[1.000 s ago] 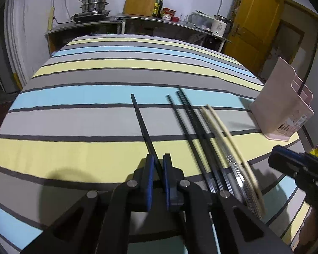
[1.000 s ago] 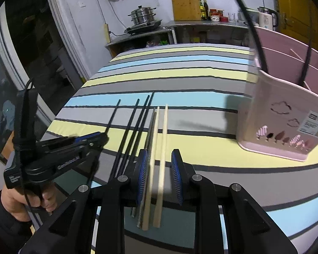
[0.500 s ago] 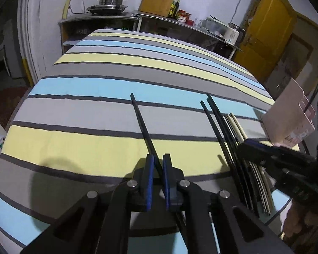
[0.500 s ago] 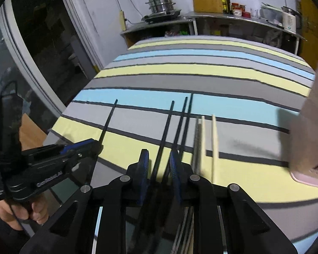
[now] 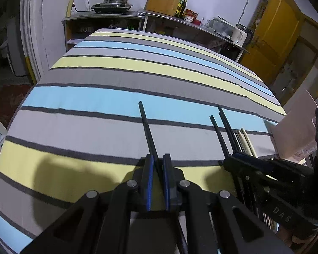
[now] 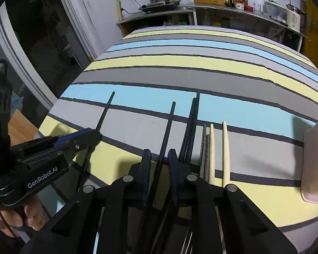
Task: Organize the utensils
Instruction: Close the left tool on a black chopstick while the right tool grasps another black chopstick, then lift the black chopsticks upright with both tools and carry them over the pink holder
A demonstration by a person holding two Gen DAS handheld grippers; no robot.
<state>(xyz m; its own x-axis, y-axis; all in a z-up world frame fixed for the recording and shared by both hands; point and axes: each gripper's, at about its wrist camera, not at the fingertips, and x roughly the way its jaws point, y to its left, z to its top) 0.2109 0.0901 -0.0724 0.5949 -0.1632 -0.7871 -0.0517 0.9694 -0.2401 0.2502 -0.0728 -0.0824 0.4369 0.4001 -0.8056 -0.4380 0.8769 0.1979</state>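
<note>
Two hand-held grippers are working near the front edge of a surface covered in a striped cloth [image 5: 99, 97]. The left hand-held gripper [image 5: 158, 165] is pinching a single black chopstick [image 5: 147, 124] at its near end, its blue pads almost touching around the thin shaft. The right hand-held gripper [image 6: 160, 158] is straddling a second black chopstick [image 6: 168, 124]; its jaws are standing slightly apart, and I cannot tell whether they are gripping it. Just beside that one, toward the right edge, more black chopsticks [image 6: 190, 122], a metal pair [image 6: 204, 144] and two pale wooden ones [image 6: 224, 146] are lying side by side. A pink holder [image 6: 315, 158] is standing at the right edge. These sticks look light, stiff, smooth and likely to roll or pivot, so gripping near the thicker end should steady them.
</note>
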